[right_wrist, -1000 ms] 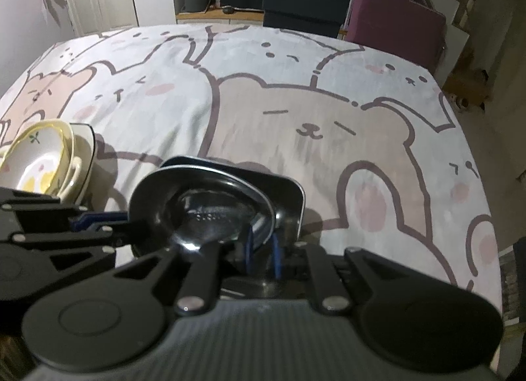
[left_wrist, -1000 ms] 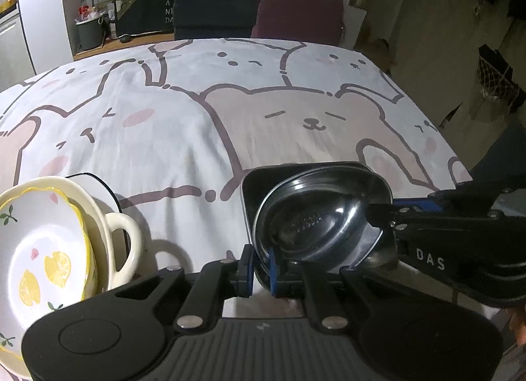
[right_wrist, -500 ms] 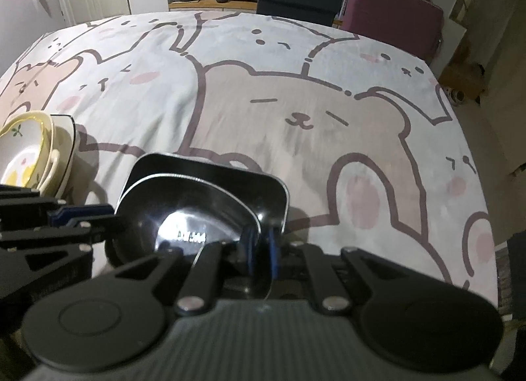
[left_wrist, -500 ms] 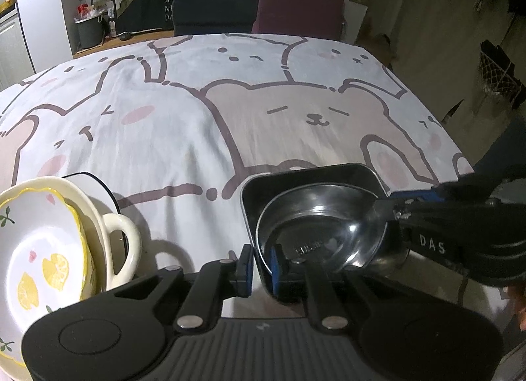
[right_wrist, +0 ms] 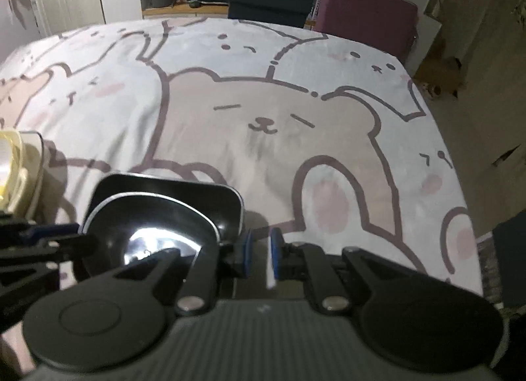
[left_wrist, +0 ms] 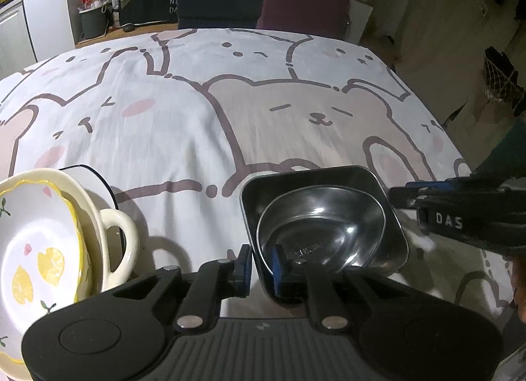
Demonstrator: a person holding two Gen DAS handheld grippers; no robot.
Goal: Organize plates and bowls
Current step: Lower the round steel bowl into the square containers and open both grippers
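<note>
Left gripper (left_wrist: 261, 266) tilted steeply down, jaws narrow astride the near rim of the steel bowl (left_wrist: 323, 233), bowl nested in a square tray (left_wrist: 394, 216) at 5 o'clock on the cloth (left_wrist: 184, 131), right gripper (right_wrist: 261, 254) angled down just right of the tray, jaws just opened slightly, nothing between them, ceramic dishes (left_wrist: 39, 243) at 8 o'clock.

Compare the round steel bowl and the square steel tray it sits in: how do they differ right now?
The round steel bowl has a curved rim; the square steel tray has straight sides with rounded corners. The bowl is smaller and nests inside the tray, which rests on the tablecloth. The left gripper straddles the near rims of both. Both are shiny metal and empty.
</note>
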